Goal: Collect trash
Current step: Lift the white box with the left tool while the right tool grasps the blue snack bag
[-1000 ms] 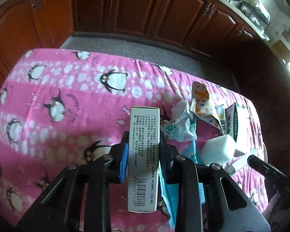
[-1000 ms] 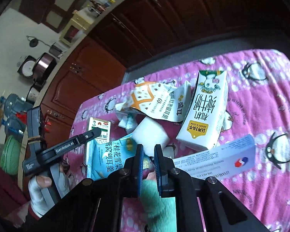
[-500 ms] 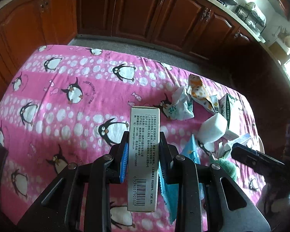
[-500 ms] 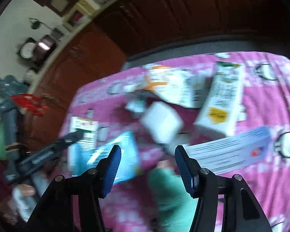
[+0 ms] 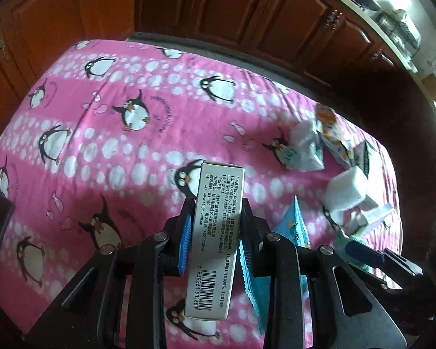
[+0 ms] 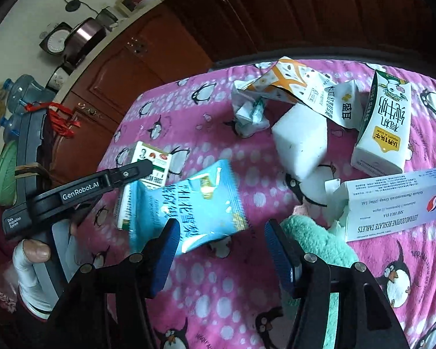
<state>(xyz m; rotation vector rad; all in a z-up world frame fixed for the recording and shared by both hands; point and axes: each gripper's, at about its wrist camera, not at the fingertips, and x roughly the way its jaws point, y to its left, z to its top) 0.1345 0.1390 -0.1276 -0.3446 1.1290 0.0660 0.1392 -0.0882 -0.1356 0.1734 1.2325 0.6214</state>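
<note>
Left gripper [image 5: 213, 226] clamped on a slim white medicine box [image 5: 215, 238], blue pads pressing both long faces. Box long axis running along the fingers, far end pointing out over the pink penguin cloth [image 5: 101, 133], near end toward the camera. Printed side up: Chinese text, "www.sanjin.com.cn", barcode 6 939261 901600. From the right wrist view, same box [image 6: 144, 180] seen with a green-and-white face and a small portrait; "GenRobot.AI" and "Data Acquisition System" readable on the left gripper body [image 6: 136, 171].

Right gripper [image 6: 219, 242] wide open, holding nothing, jaws apart over the cloth. Left finger tip [image 6: 167, 241] overlapping the lower edge of a light blue snack wrapper [image 6: 189, 203] in view; contact not resolvable. Wrapper lying flat and crumpled, large Chinese characters, illegible through blur.

Rest of trash clustered on the cloth beyond the right gripper:
- White foam block [image 6: 300, 142], between crumpled wrapper and milk carton.
- Milk carton [image 6: 382, 125] lying flat, long axis roughly away from camera, "ADOPT A COW" on yellow label.
- Tablet box [image 6: 392, 203], long axis left-right, flap open, "LEVAMLODIPINE BESYLATE TABLETS", "SHIHUIDA".
- Orange-and-white pouch [image 6: 302, 90], Chinese print.
- Crumpled white-green wrapper [image 6: 250, 110].
- Teal fluffy cloth [image 6: 319, 238], just beside the right finger.
</note>
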